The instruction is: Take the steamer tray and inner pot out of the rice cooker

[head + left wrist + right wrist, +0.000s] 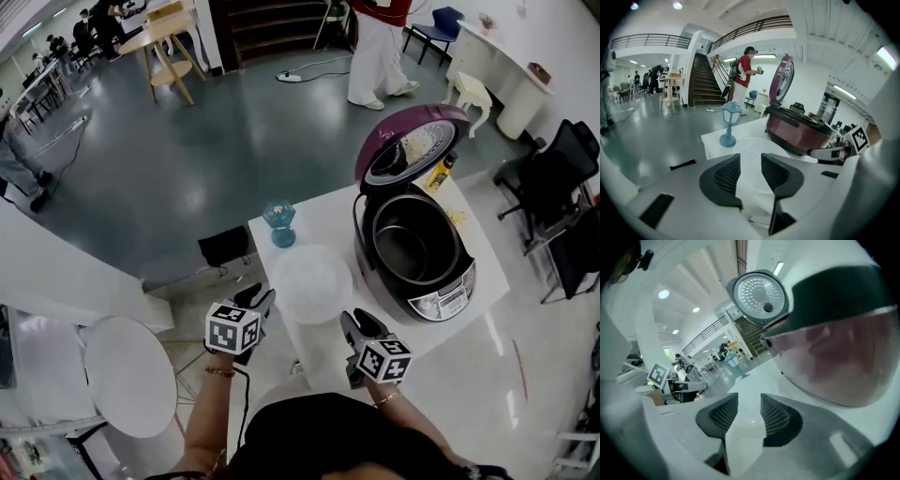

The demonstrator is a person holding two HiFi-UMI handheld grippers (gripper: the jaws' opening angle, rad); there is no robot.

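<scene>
- Lying on the white table (319, 217), the translucent steamer tray (310, 281) sits beside the open rice cooker (441, 291), with the inner pot (410, 246) inside the cooker.
- The left gripper (257, 298) and right gripper (356, 322) have slightly parted jaws that grip nothing.

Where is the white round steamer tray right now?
In the head view, the white round steamer tray lies on the white table, just left of the open maroon rice cooker and nearer the person than the small blue lantern.

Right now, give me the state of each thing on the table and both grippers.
Rice cooker: lid open.
Inner pot: seated in the cooker, empty.
Steamer tray: out, lying on the table.
Blue lamp ornament: upright.
Left gripper: fingers apart, empty.
Right gripper: fingers apart, empty.
</scene>
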